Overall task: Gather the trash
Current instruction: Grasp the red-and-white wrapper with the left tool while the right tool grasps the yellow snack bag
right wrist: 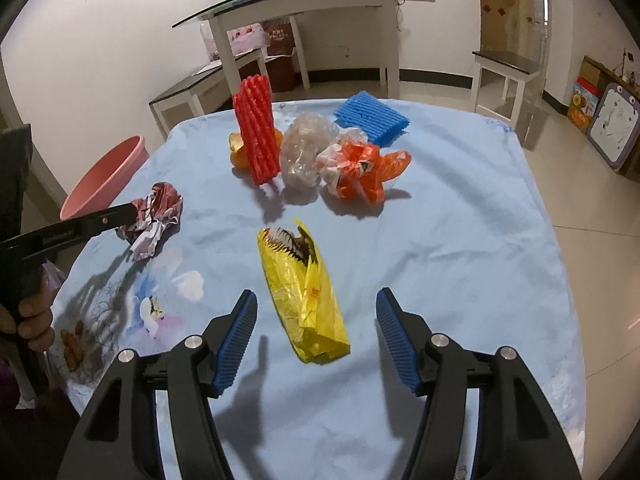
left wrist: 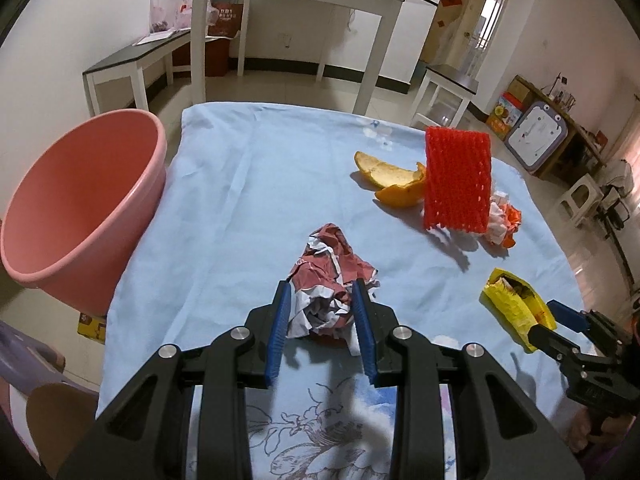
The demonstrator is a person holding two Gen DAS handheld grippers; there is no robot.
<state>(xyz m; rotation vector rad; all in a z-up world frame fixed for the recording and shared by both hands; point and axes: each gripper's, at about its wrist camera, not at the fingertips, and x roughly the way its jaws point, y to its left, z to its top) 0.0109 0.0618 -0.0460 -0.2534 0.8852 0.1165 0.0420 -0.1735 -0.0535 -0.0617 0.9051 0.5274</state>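
The left gripper (left wrist: 322,302) stood spread around the crumpled paper (left wrist: 332,276), nearest the pink bin (left wrist: 80,200), likely for a short carry. Farther from the bin, the right gripper (right wrist: 316,318) straddled the yellow wrapper (right wrist: 302,292), wide open.

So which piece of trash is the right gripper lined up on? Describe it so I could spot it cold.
Start from the light blue cloth covering the table. On its near part, apart from the cluster of trash further back, a yellow plastic bag lies lengthwise between the open fingers of the right gripper. It is the only yellow piece, with dark scraps showing at its torn far end.
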